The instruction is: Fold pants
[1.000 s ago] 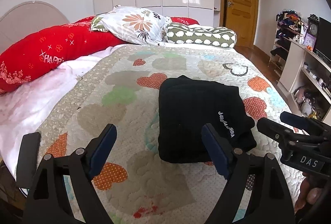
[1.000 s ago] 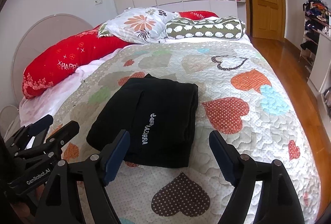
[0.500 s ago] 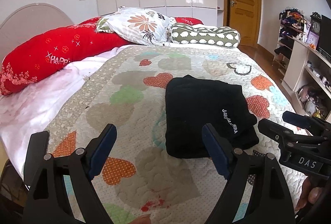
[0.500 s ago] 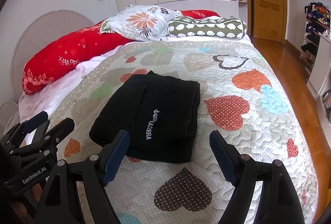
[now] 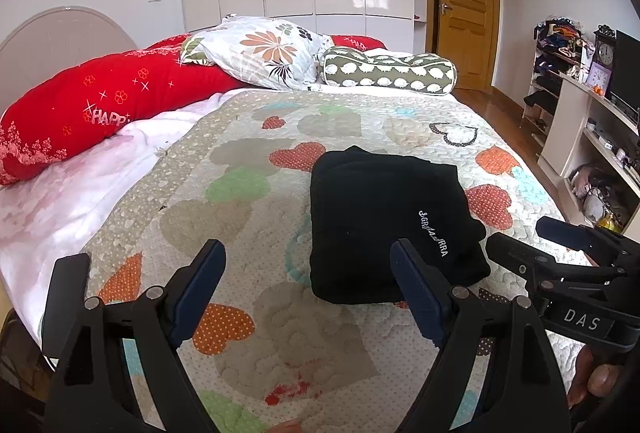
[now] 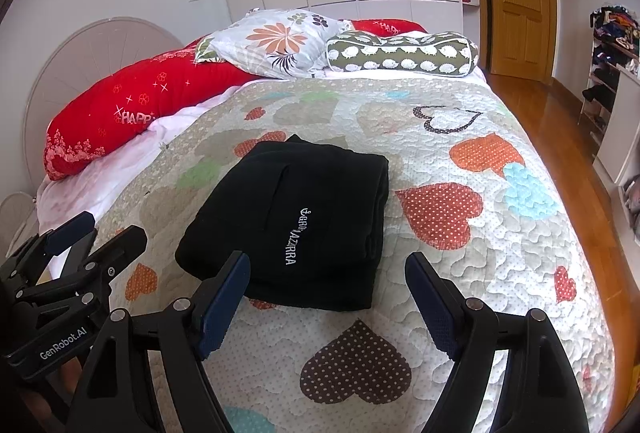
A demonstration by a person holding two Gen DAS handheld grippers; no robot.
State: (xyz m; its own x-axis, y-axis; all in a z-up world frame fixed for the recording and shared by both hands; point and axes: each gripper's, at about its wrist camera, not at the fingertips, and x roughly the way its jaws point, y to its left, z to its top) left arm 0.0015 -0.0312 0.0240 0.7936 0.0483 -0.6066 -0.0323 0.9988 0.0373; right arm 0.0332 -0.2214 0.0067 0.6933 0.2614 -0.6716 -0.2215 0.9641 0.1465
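Observation:
Black pants [image 5: 384, 217] lie folded into a compact rectangle on the heart-patterned quilt [image 5: 240, 225], white lettering facing up. In the right wrist view the same folded pants [image 6: 296, 217] sit just beyond the fingers. My left gripper [image 5: 308, 273] hovers open above the quilt, to the left of the pants and short of them, nothing between its blue pads. My right gripper [image 6: 328, 289] is also open and empty, held back from the near edge of the pants. Each gripper shows at the edge of the other's view: the right gripper [image 5: 560, 261] and the left gripper [image 6: 76, 245].
A red bolster [image 5: 100, 105], a floral pillow [image 5: 264, 53] and a green patterned bolster [image 5: 388, 73] line the head of the bed. White shelving [image 5: 592, 129] with clutter stands at the right, over a wooden floor [image 6: 560, 121]. A wooden door [image 5: 464, 1] is shut at the back.
Both views have drawn back slightly, so the folded pants sit a little farther from the fingers. Both grippers stay open and the pants have not moved.

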